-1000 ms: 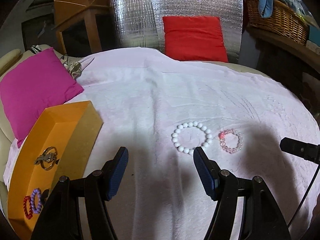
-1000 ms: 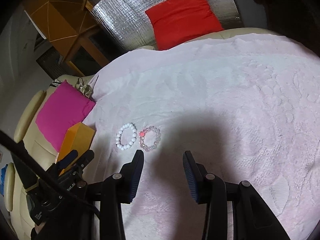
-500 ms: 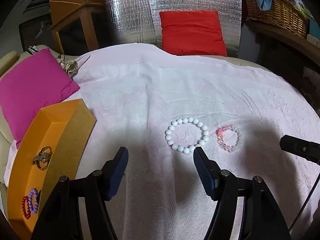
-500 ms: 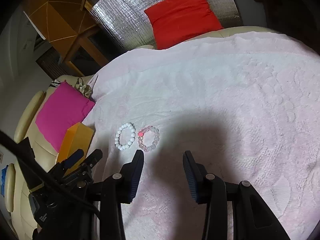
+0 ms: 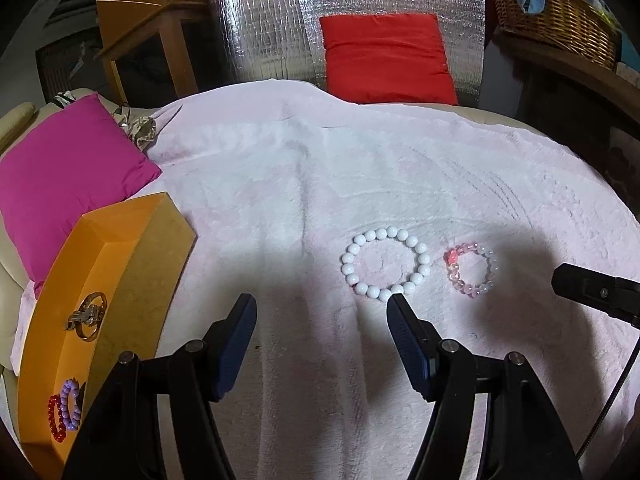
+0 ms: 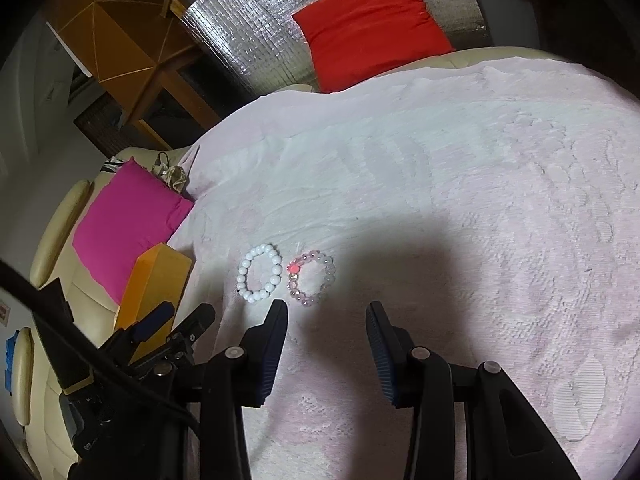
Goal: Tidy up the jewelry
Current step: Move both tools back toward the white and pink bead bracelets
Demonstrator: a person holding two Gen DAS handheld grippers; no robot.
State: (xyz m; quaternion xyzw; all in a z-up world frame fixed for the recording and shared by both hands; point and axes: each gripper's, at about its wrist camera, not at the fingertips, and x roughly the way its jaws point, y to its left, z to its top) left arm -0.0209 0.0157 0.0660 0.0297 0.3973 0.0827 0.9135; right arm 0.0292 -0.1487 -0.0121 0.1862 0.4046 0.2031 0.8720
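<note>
Little is changed over the last second. In the left wrist view the white bead bracelet and the pink bead bracelet are seen slightly lower and nearer the fingers than a second ago, so the left gripper is judged to have been eased a little toward them. Its jaws are held apart exactly as before, with nothing between them; only pale pink towel is framed there. The white bracelet lies just beyond the tip of the right-hand finger, not touched as far as can be told.

The right gripper is also released and empty, its gap narrower and unaltered. In its view the pink bracelet is found just beyond and left of the gap, with the white one touching or nearly touching it on the left.

Two bracelets are thus left on the towel, side by side near its middle. At the near left the orange tray is seen, in which a gold ring-shaped piece, a purple bracelet and a red bracelet are already laid. The task is judged partly done, with a pick not yet begun; neither bracelet is centred between any jaws, so further alignment is likely needed first.
</note>
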